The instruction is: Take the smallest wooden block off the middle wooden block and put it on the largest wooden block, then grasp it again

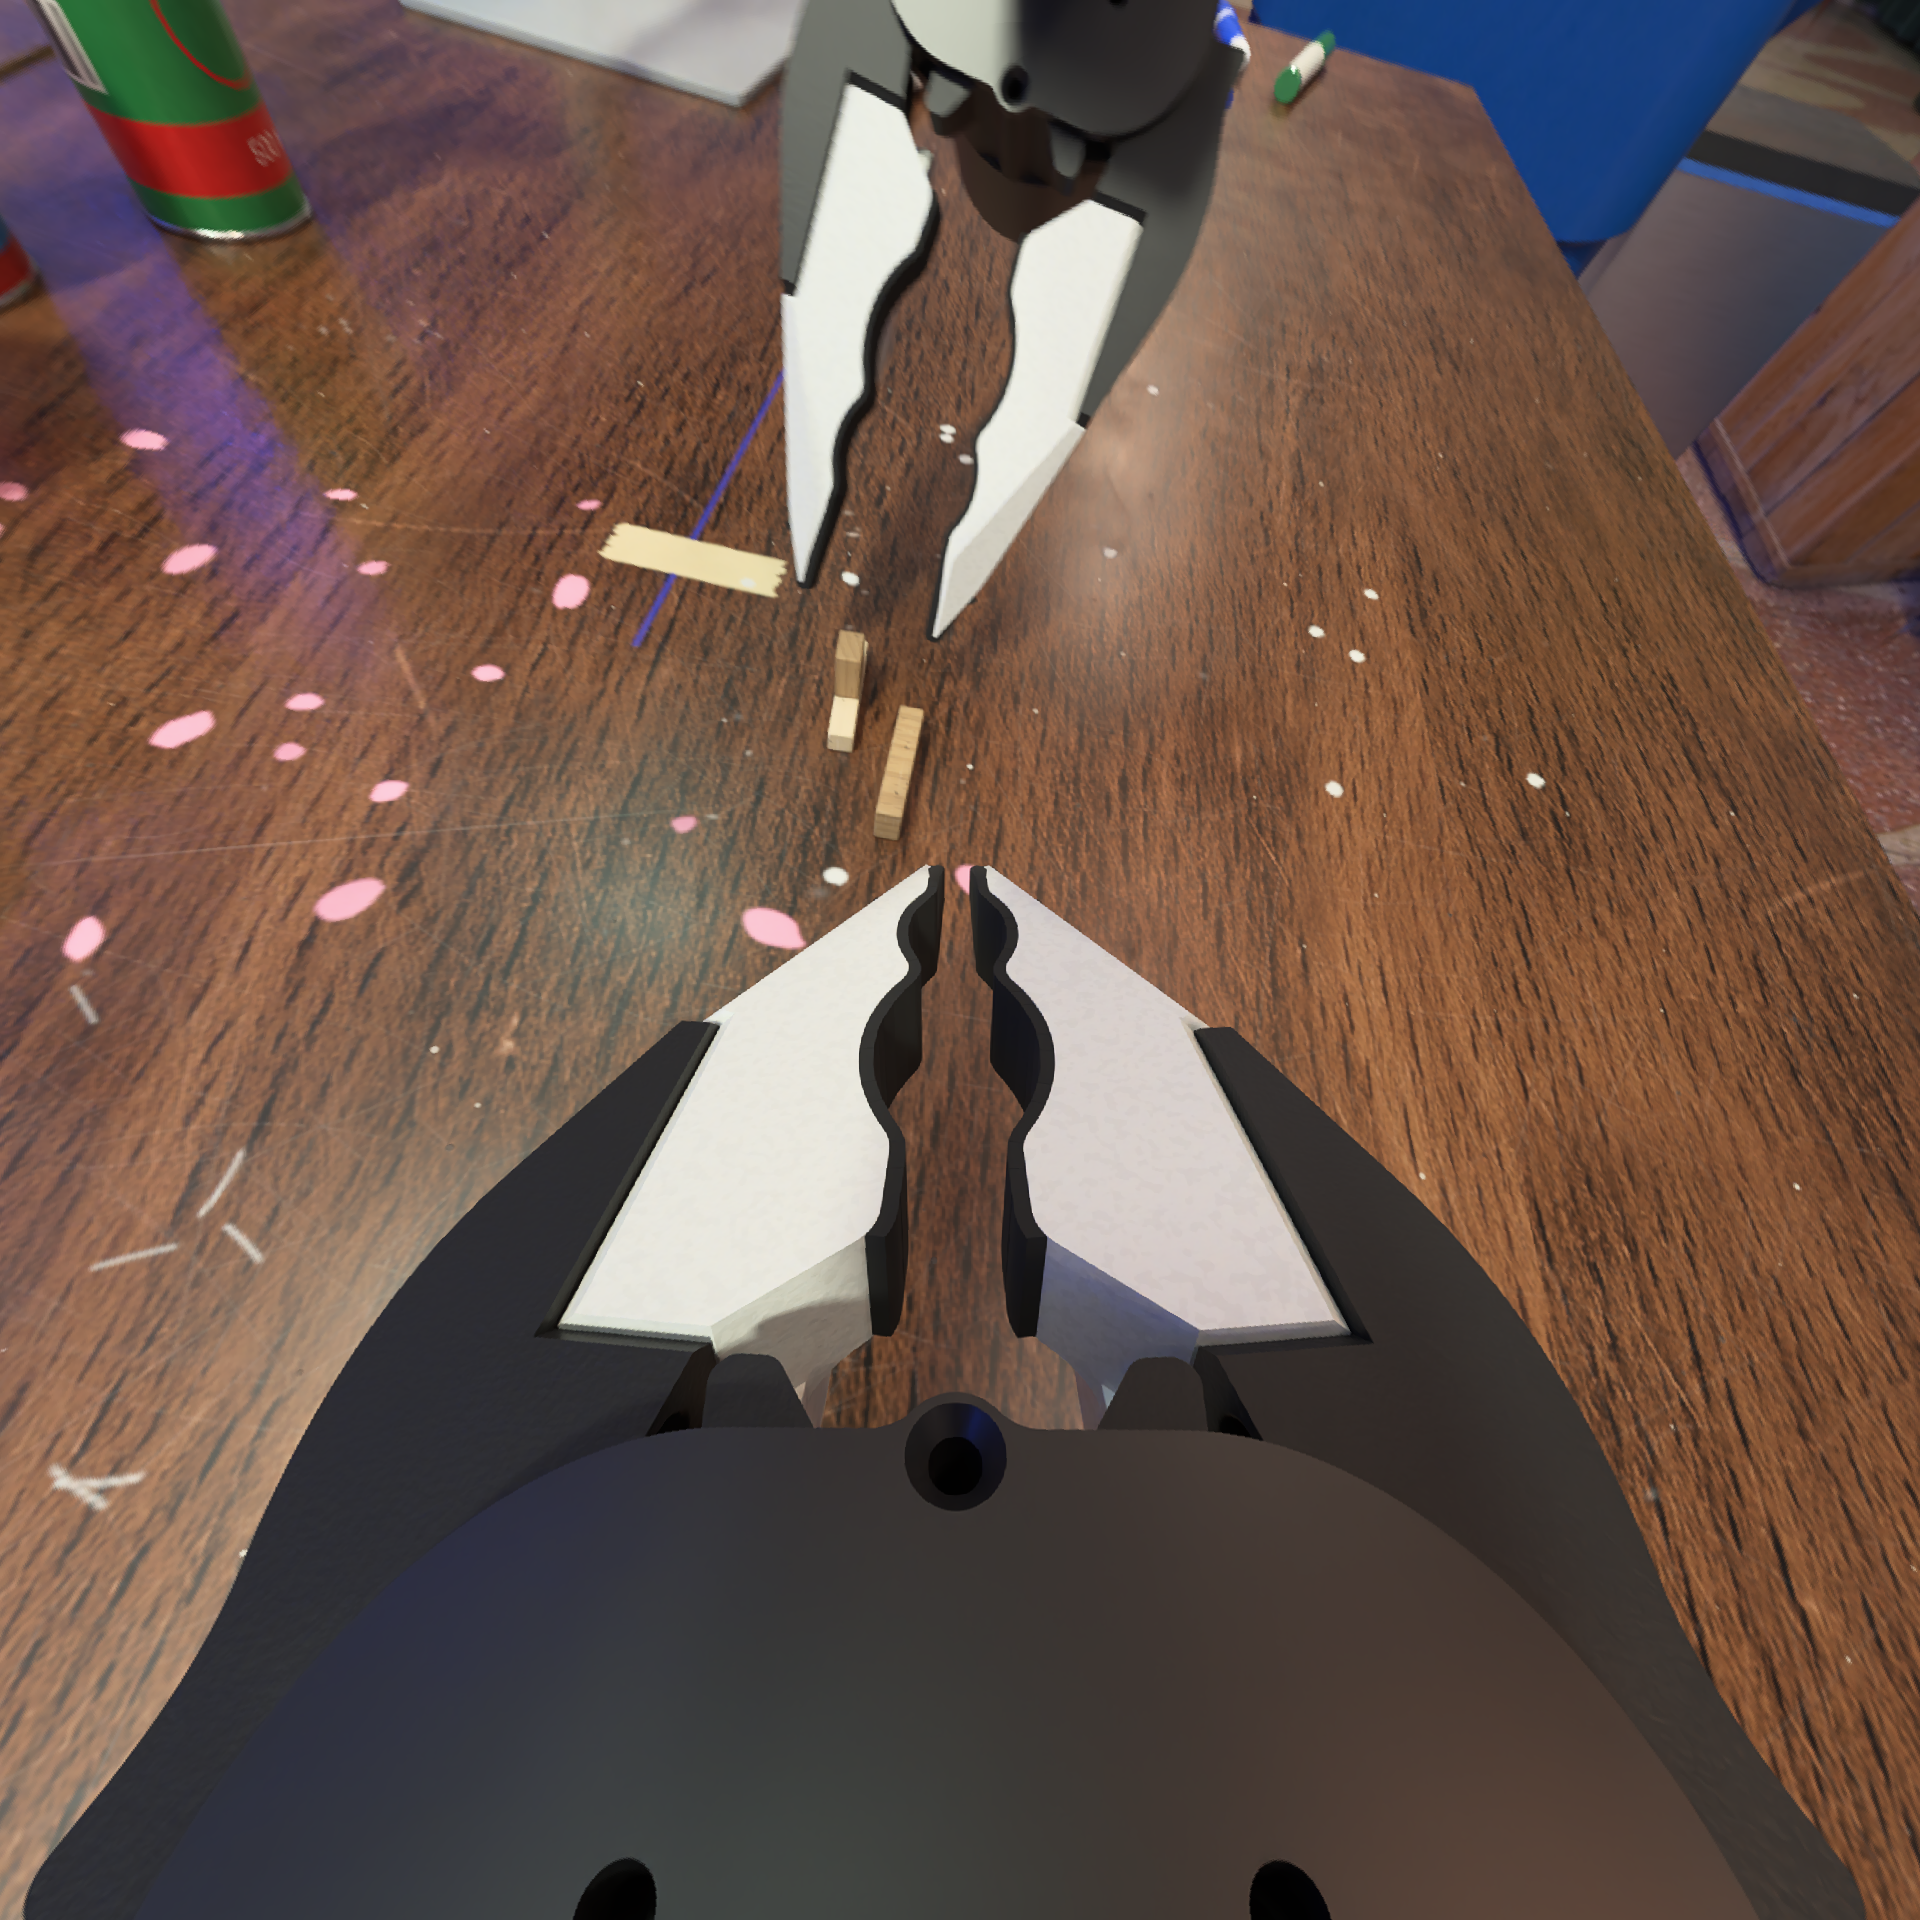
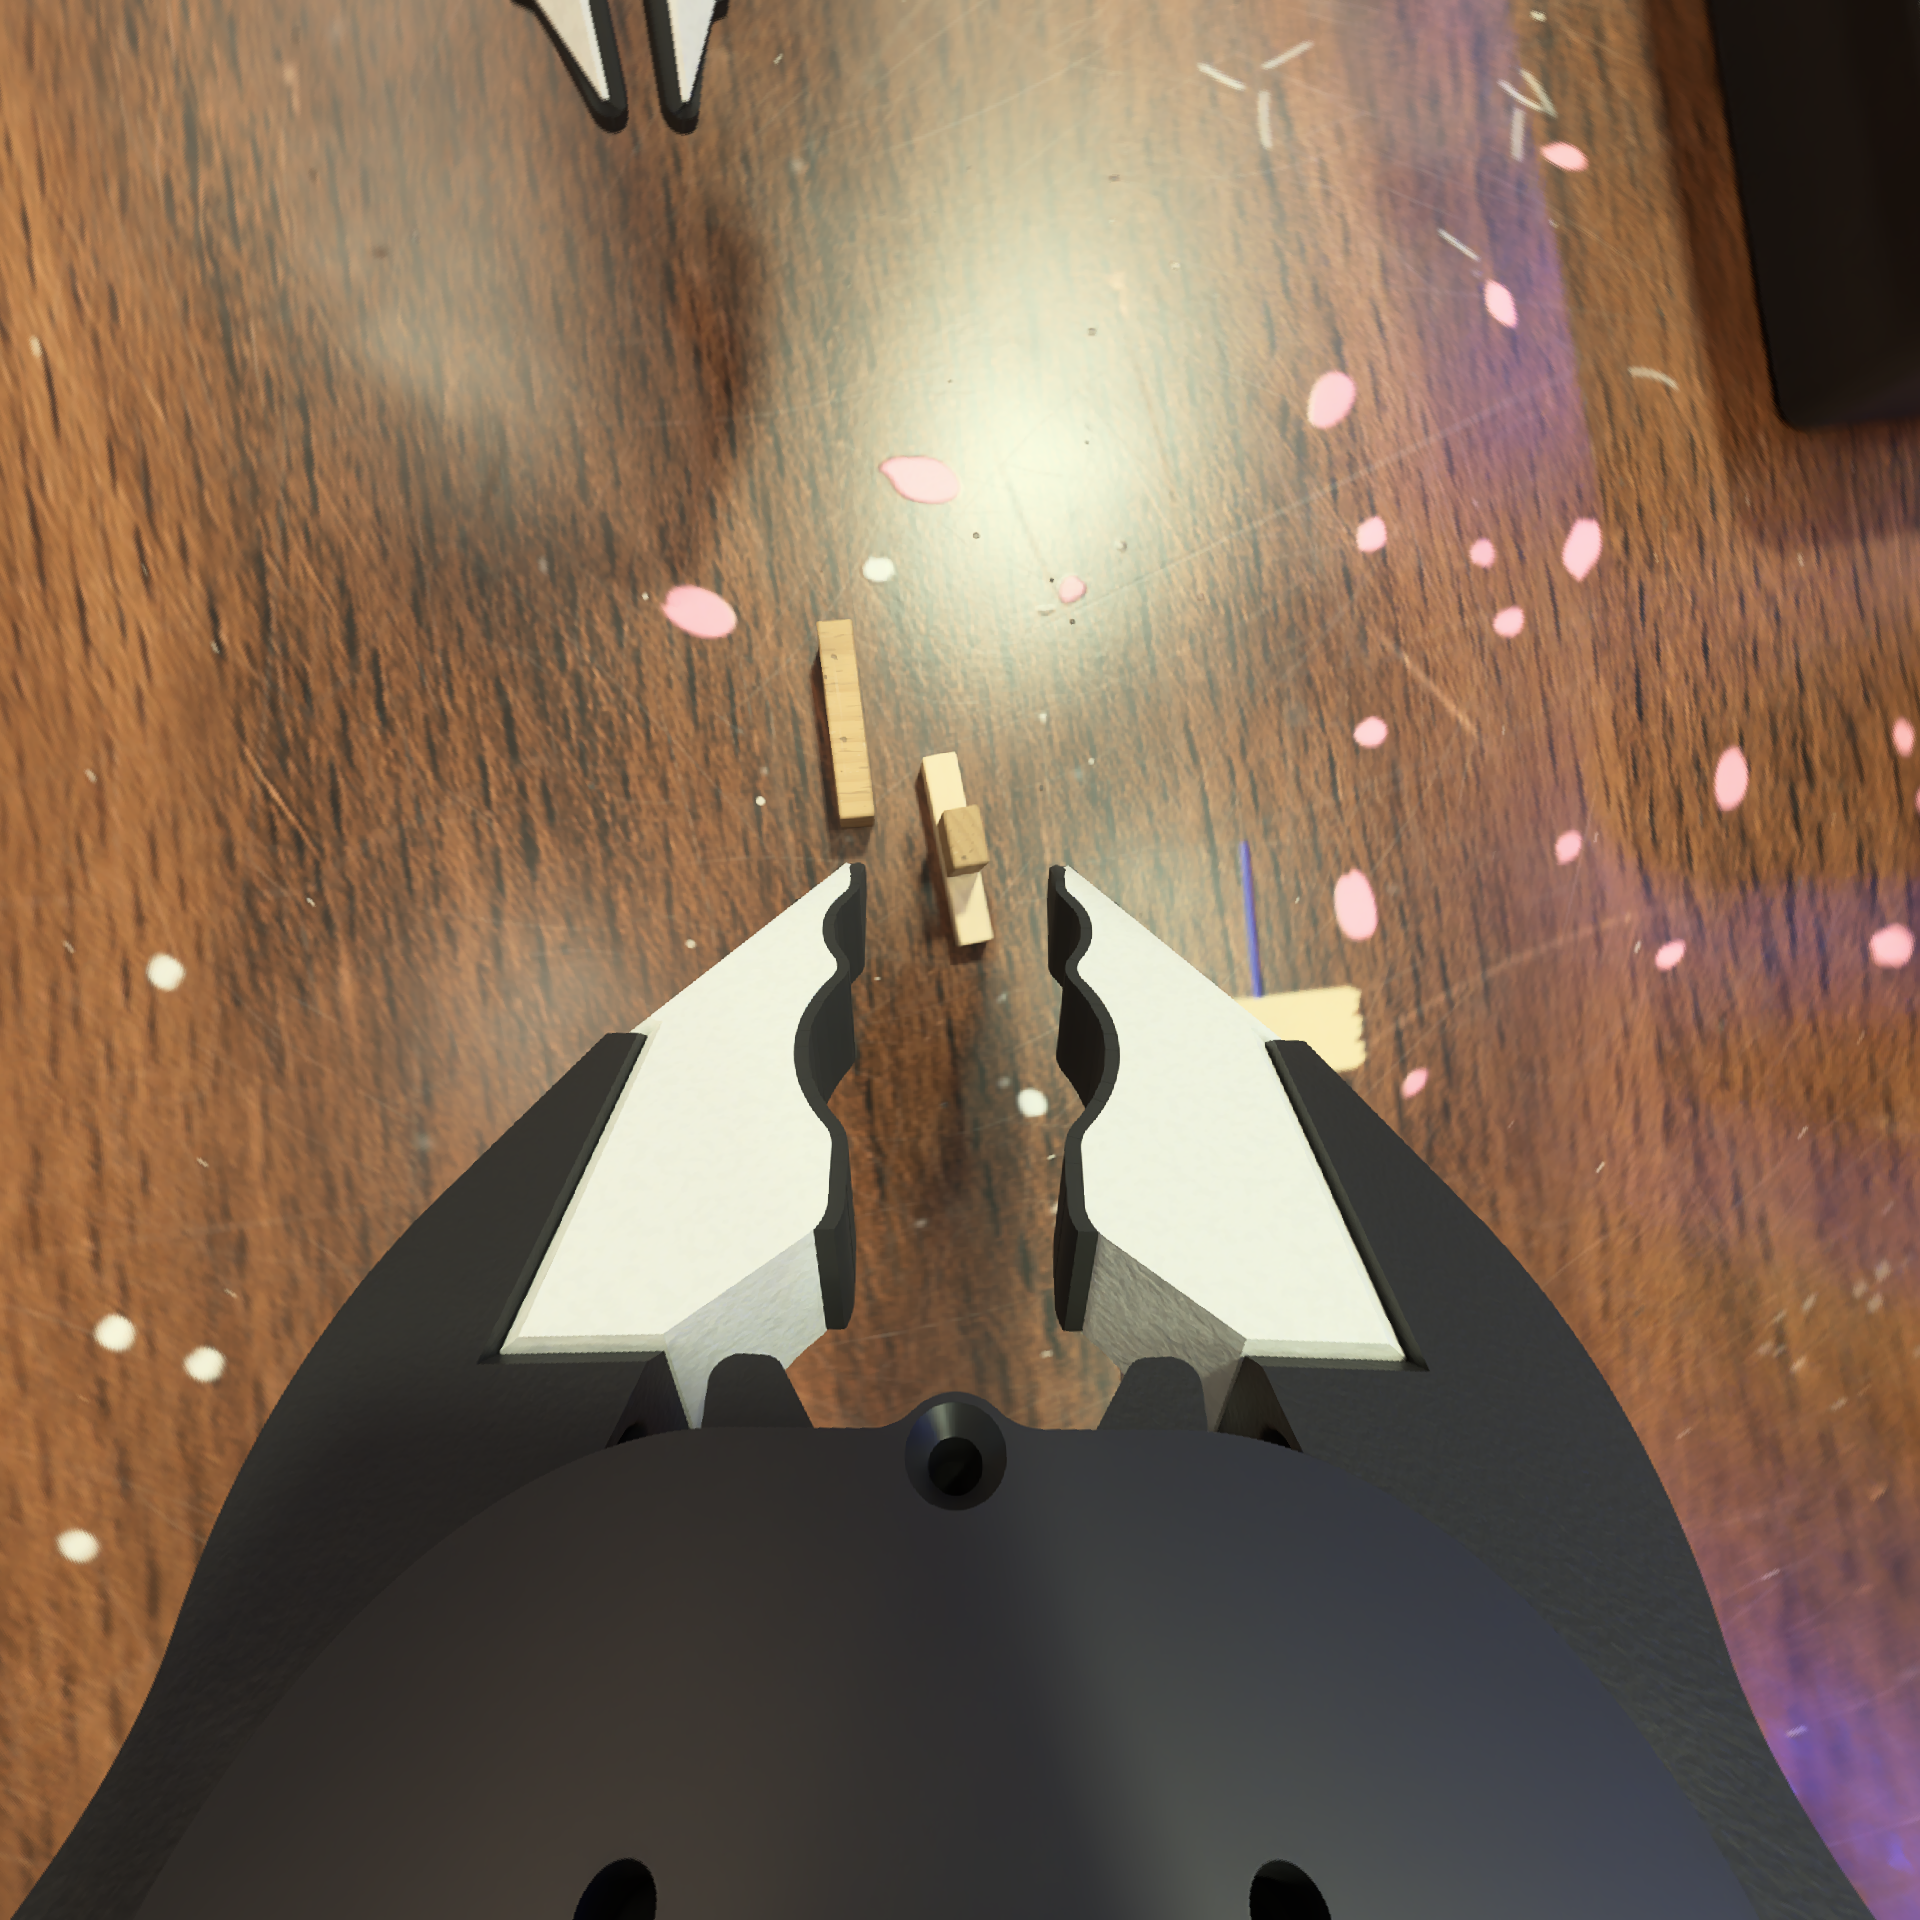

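Smallest wooden block [image 2: 963,837] atop pale middle block [image 2: 953,847]; right fingers [image 2: 1081,935] apart, left fingers [image 1: 914,914] nrly closed.

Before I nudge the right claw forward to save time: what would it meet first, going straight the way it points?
Probably the smallest wooden block, sitting on the middle wooden block, straight ahead of the open right claw. The largest wooden block lies left of that line. Depth is uncertain.

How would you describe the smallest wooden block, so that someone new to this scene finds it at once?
On the brown table, just ahead of the open right gripper, two pale wooden bars lie side by side, apart. The smallest block sits on top of the shorter bar, near its middle. It is a darker stub, far shorter than either bar, and the only piece off the table.
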Robot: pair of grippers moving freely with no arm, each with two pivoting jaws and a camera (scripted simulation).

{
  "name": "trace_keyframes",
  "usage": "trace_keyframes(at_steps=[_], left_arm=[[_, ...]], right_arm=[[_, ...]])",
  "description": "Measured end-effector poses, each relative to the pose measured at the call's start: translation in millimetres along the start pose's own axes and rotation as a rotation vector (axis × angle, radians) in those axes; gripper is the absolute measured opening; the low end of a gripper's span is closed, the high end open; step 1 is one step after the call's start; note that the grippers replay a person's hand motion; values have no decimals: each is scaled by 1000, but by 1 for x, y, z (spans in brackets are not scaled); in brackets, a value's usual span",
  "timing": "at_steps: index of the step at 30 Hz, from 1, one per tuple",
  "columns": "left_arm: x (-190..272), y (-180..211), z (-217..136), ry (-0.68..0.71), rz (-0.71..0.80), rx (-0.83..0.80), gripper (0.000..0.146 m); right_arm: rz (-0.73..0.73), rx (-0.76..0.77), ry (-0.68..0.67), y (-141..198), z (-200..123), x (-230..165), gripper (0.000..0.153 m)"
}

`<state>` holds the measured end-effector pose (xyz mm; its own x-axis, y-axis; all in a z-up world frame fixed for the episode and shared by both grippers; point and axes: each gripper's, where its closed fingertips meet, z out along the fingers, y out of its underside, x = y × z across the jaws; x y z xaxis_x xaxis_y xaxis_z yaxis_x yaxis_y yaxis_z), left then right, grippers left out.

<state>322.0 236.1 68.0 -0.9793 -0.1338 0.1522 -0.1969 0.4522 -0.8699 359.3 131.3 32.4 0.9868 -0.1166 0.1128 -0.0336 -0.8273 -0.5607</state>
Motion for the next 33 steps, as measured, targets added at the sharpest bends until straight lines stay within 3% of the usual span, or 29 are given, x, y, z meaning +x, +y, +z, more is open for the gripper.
trace_keyframes(at_steps=[4,10,16,23,29,33], left_arm=[[4,7,5,32,0,-45,5],[7,14,10,43,15,-95,6],[6,14,10,40,10,-91,6],[5,11,10,23,7,-86,7],[5,8,13,10,7,-89,7],[3,11,15,-7,45,-193,3]], right_arm=[[-140,-32,-76,-2,8,5,35],[-162,-21,-163,-1,18,3,35],[-131,-12,-181,2,22,0,7],[-88,-1,-121,1,20,-1,7],[-13,77,-117,-22,16,-20,7],[-7,35,-97,-25,21,-21,7]])
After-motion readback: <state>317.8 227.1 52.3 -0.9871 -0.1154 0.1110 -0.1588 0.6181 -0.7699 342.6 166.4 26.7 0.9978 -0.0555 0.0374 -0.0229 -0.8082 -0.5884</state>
